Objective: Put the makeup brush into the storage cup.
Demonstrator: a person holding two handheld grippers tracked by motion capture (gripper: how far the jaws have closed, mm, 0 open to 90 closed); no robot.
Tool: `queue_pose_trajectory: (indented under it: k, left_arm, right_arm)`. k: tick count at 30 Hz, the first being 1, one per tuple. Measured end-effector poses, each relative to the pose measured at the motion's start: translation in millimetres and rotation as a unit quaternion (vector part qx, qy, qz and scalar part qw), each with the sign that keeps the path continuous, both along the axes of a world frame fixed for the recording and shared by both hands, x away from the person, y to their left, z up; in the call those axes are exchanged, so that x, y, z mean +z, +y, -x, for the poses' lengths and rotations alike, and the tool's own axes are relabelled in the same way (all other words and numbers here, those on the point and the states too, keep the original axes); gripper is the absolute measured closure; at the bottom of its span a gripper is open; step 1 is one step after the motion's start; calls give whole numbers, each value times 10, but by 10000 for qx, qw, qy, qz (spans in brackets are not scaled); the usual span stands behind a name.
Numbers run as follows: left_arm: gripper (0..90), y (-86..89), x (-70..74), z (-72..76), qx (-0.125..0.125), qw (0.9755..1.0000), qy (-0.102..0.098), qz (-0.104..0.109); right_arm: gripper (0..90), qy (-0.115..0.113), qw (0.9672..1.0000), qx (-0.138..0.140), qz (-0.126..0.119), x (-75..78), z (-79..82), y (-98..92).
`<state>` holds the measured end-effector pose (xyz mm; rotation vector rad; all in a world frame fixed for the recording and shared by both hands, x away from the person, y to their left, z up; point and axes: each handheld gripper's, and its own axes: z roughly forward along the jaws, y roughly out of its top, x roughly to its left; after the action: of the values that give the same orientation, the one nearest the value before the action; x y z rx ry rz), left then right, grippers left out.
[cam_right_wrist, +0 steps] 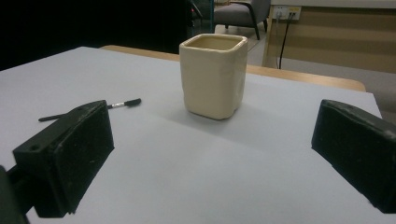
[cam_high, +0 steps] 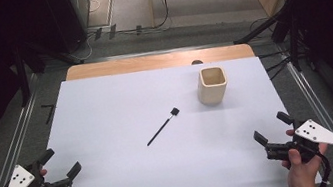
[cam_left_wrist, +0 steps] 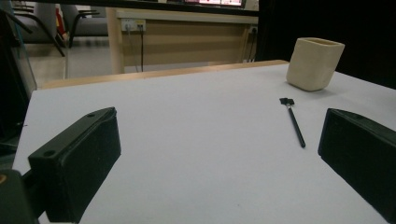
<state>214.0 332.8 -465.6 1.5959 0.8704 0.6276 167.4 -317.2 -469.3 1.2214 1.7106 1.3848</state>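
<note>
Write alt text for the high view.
A cream cup stands upright on a white table, with a thin black brush lying flat nearer the middle. At the near corners, the left gripper and right gripper wait with open, empty jaws.

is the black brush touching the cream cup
Apart. The high view shows bare white table between the brush and the cup; the left gripper view shows the same gap, with the brush head short of the cup's base.
</note>
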Motion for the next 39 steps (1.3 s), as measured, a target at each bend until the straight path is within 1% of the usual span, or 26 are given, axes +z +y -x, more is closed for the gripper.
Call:
queue_pose_trajectory:
  k: [5, 8, 9, 12, 13, 14, 16, 20, 21, 22, 23, 25, 26, 27, 28, 29, 30, 31, 32, 33, 36, 37, 38, 39]
  left_arm:
    - [0, -10, -13, 0, -14, 10000, 32, -30]
    - [0, -32, -2, 2, -18, 10000, 33, 13]
    - [0, -48, -2, -2, -41, 10000, 42, 14]
    - [0, -85, 0, -11, -91, 9999, 44, 10]
    - [0, -115, 3, -24, -145, 9999, 50, -20]
    - [0, -115, 3, -24, -145, 9999, 50, -20]
    - [0, -172, 4, -54, -197, 9998, 93, -10]
    - [0, -282, 4, -126, -324, 9993, 172, -94]
    - [0, -282, 4, -126, -324, 9993, 172, -94]
    - [0, -350, 5, -168, -408, 9989, 215, -123]
    - [0, -387, 5, -191, -460, 9986, 234, -107]
    - [0, -421, 6, -209, -500, 9983, 260, -125]
    - [0, -504, 3, -246, -585, 9978, 277, -139]
    - [0, -504, 3, -246, -585, 9978, 277, -139]
    - [0, -589, 6, -290, -709, 9966, 336, -234]
    - [0, -626, 12, -311, -763, 9961, 354, -249]
    - [0, -661, 19, -333, -795, 9959, 362, -246]
    - [0, -661, 19, -333, -795, 9959, 362, -246]
    - [0, -731, 34, -385, -873, 9949, 433, -272]
    - [0, -762, 39, -413, -903, 9944, 445, -313]
    - [0, -864, 40, -490, -999, 9930, 547, -326]
    - [0, -895, 38, -515, -1030, 9924, 563, -362]
    - [0, -895, 38, -515, -1030, 9924, 563, -362]
    - [0, -930, 32, -538, -1060, 9919, 588, -368]
  right_arm:
    - [0, 33, 10000, 20, -11, -9, -4, 1]
    - [0, 28, 10000, 54, -24, -13, -7, 12]
    - [0, 27, 10000, 52, 8, -16, -11, 18]
    - [0, 60, 10000, 59, 2, -21, -12, 36]
    - [1, 51, 9999, 88, 22, -22, -15, 47]
    - [1, 51, 9999, 88, 22, -22, -15, 47]
    - [6, 52, 9999, 114, 28, -18, -17, 62]
    - [26, 72, 9999, 104, 9, -16, -24, 73]
    - [29, 71, 9999, 107, 3, -16, -25, 74]
    - [33, 64, 9999, 115, -2, -15, -26, 75]
    - [35, 57, 9999, 125, 2, -15, -26, 77]
    - [36, 43, 9999, 135, 5, -16, -24, 81]
    - [36, 51, 9999, 145, 5, -17, -23, 84]
    - [36, 63, 9999, 154, 9, -19, -22, 88]
    - [37, 62, 9999, 156, 17, -20, -22, 91]
    - [40, 56, 9998, 162, 30, -21, -24, 92]
    - [43, 59, 9998, 166, 32, -21, -24, 93]
    - [45, 69, 9998, 168, 28, -22, -24, 94]
    - [47, 78, 9998, 169, 27, -23, -24, 95]
    - [50, 80, 9998, 163, 32, -24, -25, 95]
    - [59, 81, 9998, 165, 34, -26, -25, 93]
    - [62, 78, 9998, 164, 33, -27, -25, 92]
    - [62, 78, 9998, 164, 33, -27, -25, 92]
    - [67, 88, 9998, 160, 37, -29, -27, 93]
